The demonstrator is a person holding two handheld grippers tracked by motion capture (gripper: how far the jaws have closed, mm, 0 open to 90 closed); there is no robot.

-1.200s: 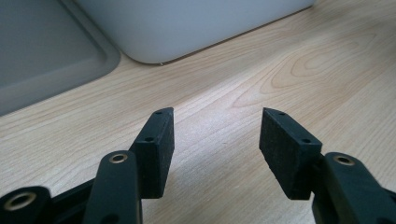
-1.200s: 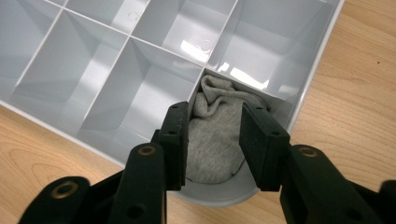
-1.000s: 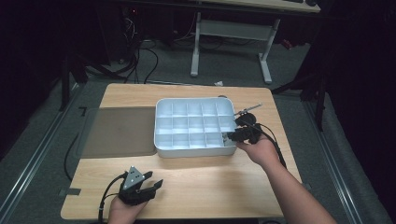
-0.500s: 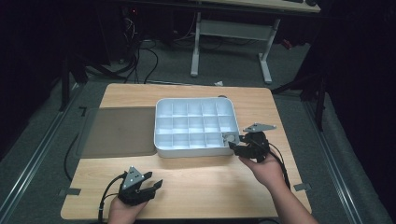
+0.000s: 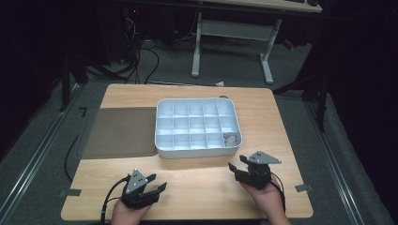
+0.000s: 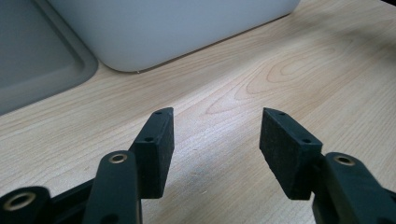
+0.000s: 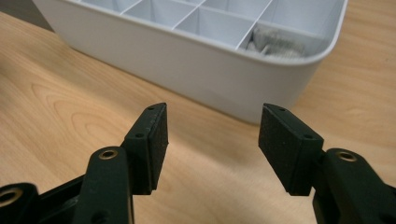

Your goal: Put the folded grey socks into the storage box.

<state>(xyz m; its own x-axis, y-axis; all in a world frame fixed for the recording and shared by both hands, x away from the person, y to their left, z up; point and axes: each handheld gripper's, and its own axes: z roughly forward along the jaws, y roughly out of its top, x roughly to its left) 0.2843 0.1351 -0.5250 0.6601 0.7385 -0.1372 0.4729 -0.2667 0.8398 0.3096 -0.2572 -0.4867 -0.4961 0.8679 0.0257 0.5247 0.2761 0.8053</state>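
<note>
A white compartment tray (image 5: 197,147) sits in the middle of the wooden table. Its near-right compartment holds a small grey metal piece (image 5: 230,138), which the right gripper view shows over the tray's wall (image 7: 275,44). My right gripper (image 5: 237,162) hovers low in front of that corner, apart from the tray (image 7: 187,65). Its jaws have just been opening and stand wide with nothing between them (image 7: 212,121). My left gripper (image 5: 157,182) rests near the table's front edge, open and empty (image 6: 215,126), pointing at the tray's near-left corner (image 6: 187,28).
A flat grey lid (image 5: 119,131) lies against the tray's left side, its rounded corner (image 6: 37,70) ahead of the left gripper. Bare wood (image 5: 197,187) runs between the two grippers. A desk frame (image 5: 234,33) and cables stand on the floor beyond the table.
My right gripper has drawn back from the tray's near-right compartment toward the front of the table and sunk lower, its jaws spreading wider. The left gripper has stayed put.
</note>
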